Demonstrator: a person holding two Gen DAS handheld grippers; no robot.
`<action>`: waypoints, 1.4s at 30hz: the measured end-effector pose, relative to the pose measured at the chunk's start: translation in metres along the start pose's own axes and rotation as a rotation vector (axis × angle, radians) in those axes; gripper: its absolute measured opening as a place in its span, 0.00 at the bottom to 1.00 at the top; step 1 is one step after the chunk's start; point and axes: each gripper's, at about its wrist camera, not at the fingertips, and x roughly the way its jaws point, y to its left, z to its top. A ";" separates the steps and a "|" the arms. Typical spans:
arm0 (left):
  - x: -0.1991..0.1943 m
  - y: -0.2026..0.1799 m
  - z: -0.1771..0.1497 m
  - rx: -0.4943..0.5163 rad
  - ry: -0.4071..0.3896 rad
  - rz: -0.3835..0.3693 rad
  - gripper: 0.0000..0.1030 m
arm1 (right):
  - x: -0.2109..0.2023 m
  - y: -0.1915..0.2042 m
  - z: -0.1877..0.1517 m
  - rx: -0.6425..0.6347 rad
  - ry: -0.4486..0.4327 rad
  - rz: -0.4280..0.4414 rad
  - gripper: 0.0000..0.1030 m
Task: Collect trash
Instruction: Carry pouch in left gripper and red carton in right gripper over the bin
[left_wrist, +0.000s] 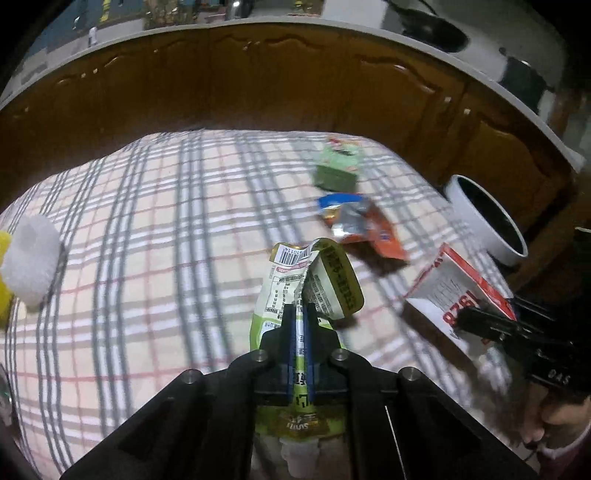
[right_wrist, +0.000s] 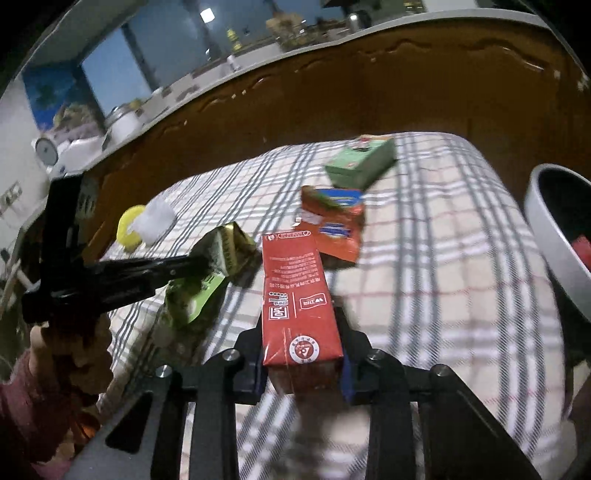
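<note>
gripping trash in both grippers. left gripper (left_wrist: 301, 314) sits bottom centre of its own view, jaws pinched tight on a crumpled green-and-gold wrapper (left_wrist: 310, 284) that sticks up past the fingertips, barcode end toward the frame centre; its tail hangs below the fingers at the bottom edge. same wrapper (right_wrist: 221, 251) shows left of centre in the right wrist view, clamped by the left gripper (right_wrist: 199, 266) coming in from the left edge.

right gripper (right_wrist: 303, 332) is bottom centre of its view, jaws closed on the sides of a red carton (right_wrist: 295, 295) held lengthwise, pointing up the frame. in the left wrist view that carton (left_wrist: 454, 295) is at right of centre, white face with red print toward the camera, right gripper (left_wrist: 476, 321) on its lower right end.

loose on the plaid tablecloth (left_wrist: 166, 240): orange-and-blue snack bag (left_wrist: 358, 225) just right of centre, green box (left_wrist: 338, 166) above it, the two near each other. in the right wrist view the snack bag (right_wrist: 332, 221) is just above the carton tip, green box (right_wrist: 360, 162) higher up.

white bin (left_wrist: 484, 218) at the right edge off the table corner; in the right wrist view the bin (right_wrist: 557, 240) is at far right with something red inside. white foam piece (left_wrist: 33, 258) with a yellow thing beside it at the left edge. dark wood cabinet (left_wrist: 258, 85) fills the upper band.
</note>
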 end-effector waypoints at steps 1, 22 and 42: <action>-0.002 -0.008 -0.001 0.013 -0.001 -0.016 0.02 | -0.006 -0.004 -0.002 0.012 -0.012 -0.002 0.29; 0.018 -0.137 0.017 0.211 -0.006 -0.179 0.02 | -0.104 -0.087 -0.020 0.177 -0.171 -0.183 0.29; 0.036 -0.170 0.028 0.245 0.004 -0.184 0.02 | -0.131 -0.117 -0.024 0.218 -0.221 -0.223 0.29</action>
